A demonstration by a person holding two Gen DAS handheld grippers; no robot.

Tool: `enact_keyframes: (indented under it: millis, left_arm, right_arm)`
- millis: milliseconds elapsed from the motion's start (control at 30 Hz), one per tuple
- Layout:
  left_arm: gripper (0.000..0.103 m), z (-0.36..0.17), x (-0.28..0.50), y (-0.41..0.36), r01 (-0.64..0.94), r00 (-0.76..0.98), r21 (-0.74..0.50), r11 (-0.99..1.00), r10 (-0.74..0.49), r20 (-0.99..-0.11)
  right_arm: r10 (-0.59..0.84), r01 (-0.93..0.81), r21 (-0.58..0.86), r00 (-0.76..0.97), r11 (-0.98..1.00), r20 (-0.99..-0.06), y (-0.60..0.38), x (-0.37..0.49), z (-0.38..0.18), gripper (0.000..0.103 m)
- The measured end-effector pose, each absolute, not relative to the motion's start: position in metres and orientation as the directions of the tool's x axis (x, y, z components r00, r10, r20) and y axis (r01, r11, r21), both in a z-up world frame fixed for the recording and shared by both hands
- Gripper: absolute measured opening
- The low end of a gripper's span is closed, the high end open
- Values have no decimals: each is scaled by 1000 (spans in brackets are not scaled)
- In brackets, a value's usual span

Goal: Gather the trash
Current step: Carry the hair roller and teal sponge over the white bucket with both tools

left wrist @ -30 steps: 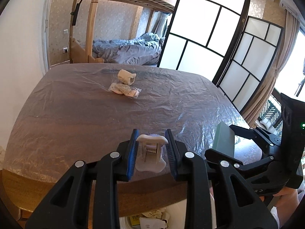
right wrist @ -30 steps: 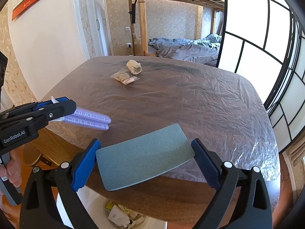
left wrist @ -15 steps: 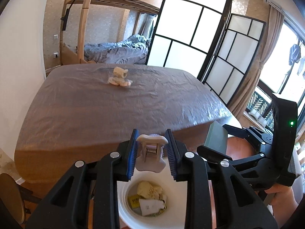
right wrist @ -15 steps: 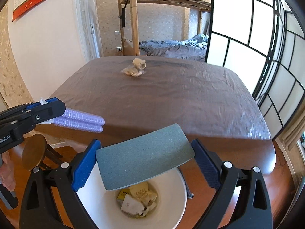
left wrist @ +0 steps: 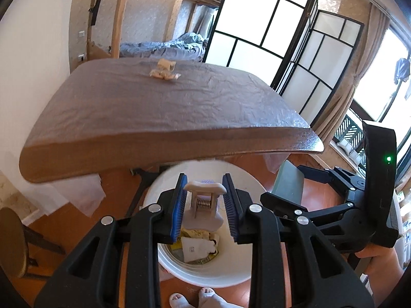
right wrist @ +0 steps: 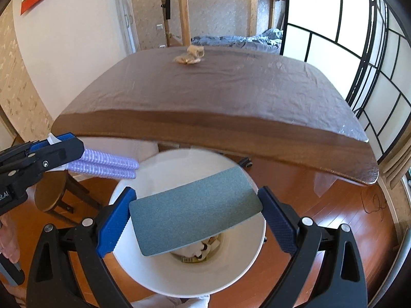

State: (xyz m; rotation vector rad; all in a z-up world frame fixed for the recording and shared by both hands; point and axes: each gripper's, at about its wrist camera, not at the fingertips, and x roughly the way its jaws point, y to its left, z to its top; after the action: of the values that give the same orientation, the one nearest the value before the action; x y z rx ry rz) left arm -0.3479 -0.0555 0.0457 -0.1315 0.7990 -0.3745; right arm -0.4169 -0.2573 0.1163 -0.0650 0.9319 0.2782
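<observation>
Now, little writing reads: only "t.AI" on the left gripper (right wrist: 64,151). It hangs level over the round white plastic bin (left wrist: 239,179), clenched on a pale lilac ribbed hair clip (left wrist: 205,205). The right gripper (right wrist: 195,220), tipped down above the bin, pinches a flat grey-green abrasive card (right wrist: 195,215), which hides most of the crumpled wrappers (left wrist: 196,246) inside. More beige trash (left wrist: 164,71) sits far across the plastic-covered brown table (left wrist: 154,107).

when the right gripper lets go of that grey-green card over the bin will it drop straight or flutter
The grey-green card looks thin and flat, so probably light and apt to flutter. It stays flat while held only by its ends, so likely fairly stiff. Being centred over the wide white bin, it should still land inside.
</observation>
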Motion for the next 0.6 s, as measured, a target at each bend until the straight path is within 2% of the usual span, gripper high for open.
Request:
enact_keyframes:
  millis: [600]
  left_arm:
    - [31, -14, -355, -67, 214, 557, -207, 955, -293, -777]
  right_arm:
    - [184, -226, 72, 526, 972, -831, -268, -415, 81, 94]
